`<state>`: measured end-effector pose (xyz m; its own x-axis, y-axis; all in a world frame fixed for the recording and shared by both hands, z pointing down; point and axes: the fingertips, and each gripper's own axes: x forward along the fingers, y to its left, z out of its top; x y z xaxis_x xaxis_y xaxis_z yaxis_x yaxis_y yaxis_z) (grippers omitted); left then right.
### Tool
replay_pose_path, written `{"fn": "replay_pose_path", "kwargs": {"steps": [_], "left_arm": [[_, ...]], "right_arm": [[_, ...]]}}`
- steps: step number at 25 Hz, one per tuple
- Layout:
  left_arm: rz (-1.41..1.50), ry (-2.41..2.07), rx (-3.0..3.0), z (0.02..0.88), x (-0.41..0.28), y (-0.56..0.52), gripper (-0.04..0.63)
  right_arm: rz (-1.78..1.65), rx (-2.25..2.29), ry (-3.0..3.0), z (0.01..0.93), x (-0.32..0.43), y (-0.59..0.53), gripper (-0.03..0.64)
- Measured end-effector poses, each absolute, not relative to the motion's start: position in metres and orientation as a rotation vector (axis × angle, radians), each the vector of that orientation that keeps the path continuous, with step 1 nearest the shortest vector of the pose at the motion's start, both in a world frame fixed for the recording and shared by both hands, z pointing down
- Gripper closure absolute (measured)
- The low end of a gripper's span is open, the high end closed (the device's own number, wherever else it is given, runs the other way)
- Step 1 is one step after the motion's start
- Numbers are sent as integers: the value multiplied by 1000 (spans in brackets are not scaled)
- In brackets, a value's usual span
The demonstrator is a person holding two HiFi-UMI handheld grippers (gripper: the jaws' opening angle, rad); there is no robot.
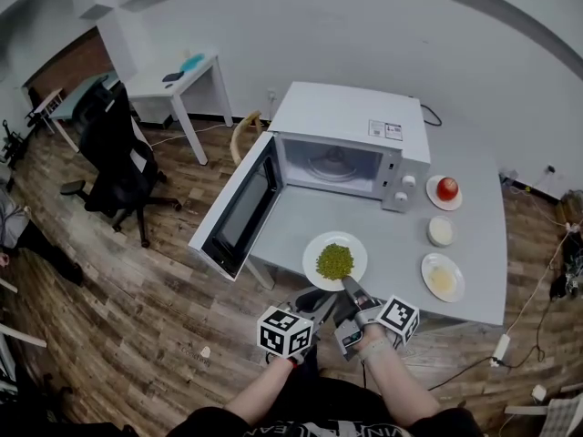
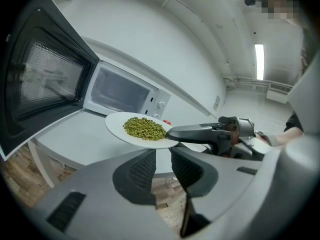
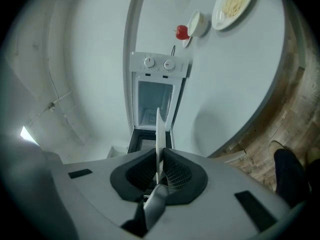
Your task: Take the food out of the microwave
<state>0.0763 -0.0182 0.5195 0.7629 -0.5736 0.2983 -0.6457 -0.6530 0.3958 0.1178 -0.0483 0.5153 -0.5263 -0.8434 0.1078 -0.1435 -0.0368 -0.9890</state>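
Step in hand: the food is already out of the cavity; the person is carrying it off, away from the microwave [image 1: 351, 121].
Plate [image 1: 314, 255]: is hanging in the air over the near part of the table [image 1: 474, 262], in front of the open door [image 1: 239, 209]; the left gripper view is showing it clear of the tabletop, roughly level.
Peas [image 1: 334, 260]: are sitting in a heap at the middle of the plate.
Right gripper [image 1: 349, 287]: is clamping the plate's near rim, with the rim running edge-on between its closed pads in its own view.
Left gripper [image 2: 155, 170]: is idling just below and beside the plate, jaws parted, nothing between them.
Microwave cavity: is standing empty, only the turntable showing.
Other dishes: an apple [image 1: 446, 188], a small bowl [image 1: 440, 231] and a noodle plate [image 1: 443, 278] are occupying the table's right side.
Next move, judged: lowering the plate flat onto bare table left of those dishes, keeping it level so that no peas roll, then releasing the rim.
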Motion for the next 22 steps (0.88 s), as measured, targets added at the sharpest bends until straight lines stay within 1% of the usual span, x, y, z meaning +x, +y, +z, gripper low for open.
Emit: {"fn": "replay_pose_path", "kwargs": {"steps": [12,22], "left_arm": [[199,-933,2468,525,82,24,497],[215,-890,2489,525,87,29,497]], "right_arm": [[-1639,-1015,1634,522,123,-6,565],[-1620,-1001,1571,524,130,1,565]]}}
